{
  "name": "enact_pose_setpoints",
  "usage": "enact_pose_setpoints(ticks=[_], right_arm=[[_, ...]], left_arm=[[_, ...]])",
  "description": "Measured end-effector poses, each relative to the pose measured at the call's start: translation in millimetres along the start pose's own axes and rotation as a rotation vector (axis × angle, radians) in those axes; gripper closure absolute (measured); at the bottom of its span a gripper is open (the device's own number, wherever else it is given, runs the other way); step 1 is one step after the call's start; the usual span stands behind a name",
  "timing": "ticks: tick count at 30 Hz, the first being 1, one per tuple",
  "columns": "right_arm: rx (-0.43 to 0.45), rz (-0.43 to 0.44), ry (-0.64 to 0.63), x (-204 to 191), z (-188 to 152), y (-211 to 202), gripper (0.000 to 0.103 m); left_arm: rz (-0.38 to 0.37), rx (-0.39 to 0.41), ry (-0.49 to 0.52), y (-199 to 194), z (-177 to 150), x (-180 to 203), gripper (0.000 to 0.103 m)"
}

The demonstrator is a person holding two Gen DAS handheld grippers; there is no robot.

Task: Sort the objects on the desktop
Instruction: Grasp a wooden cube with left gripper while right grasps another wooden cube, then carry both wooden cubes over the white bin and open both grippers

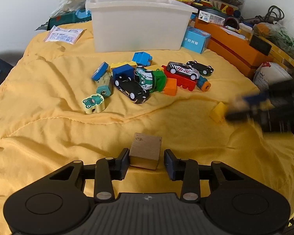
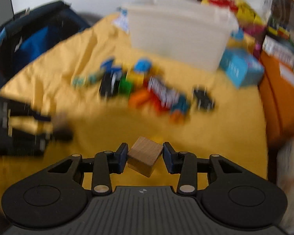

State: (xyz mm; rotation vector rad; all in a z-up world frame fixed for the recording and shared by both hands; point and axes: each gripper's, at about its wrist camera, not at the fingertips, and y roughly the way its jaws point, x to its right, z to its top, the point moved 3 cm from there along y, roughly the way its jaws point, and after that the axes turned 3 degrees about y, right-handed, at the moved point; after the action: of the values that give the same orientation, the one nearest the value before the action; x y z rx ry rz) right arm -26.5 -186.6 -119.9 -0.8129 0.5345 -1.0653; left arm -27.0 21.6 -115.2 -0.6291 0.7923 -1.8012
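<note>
Left claw (image 1: 145, 160) stands apart around a wooden cube (image 1: 146, 150); right claw (image 2: 144, 156) apparently clamps a tilted wooden block (image 2: 145, 155).

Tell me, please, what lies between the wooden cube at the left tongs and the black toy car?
Only bare yellow cloth, from wooden cube to black toy car, seen in the left wrist view.

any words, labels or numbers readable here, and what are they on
Nothing reads with certainty.
Light blue box: white characters, too blurred to read.
White paper packet: fine print, too small.
White bag: handwriting-like lettering, illegible.
Small white carton: print too small.
Right wrist view: all blurred.
</note>
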Motion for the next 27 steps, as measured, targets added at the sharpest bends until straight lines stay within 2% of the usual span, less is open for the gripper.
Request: enact_pose_setpoints(ticks=[4, 16, 22, 27], right_arm=[[0.001, -0.016, -0.012, -6, -18, 9, 0.061], [0.024, -0.004, 0.050, 0, -30, 8, 0.064], [0.085, -0.009, 0.091, 26, 2, 2, 0.064], [0.232, -0.072, 0.060, 54, 66, -10, 0.064]], left_arm=[[0.011, 0.001, 0.024, 1, 0, 2, 0.068], [0.006, 0.018, 0.047, -5, 8, 9, 0.069], [0.041, 0.134, 0.062, -18, 61, -1, 0.069], [0.101, 0.268, 0.099, -24, 137, -15, 0.069]])
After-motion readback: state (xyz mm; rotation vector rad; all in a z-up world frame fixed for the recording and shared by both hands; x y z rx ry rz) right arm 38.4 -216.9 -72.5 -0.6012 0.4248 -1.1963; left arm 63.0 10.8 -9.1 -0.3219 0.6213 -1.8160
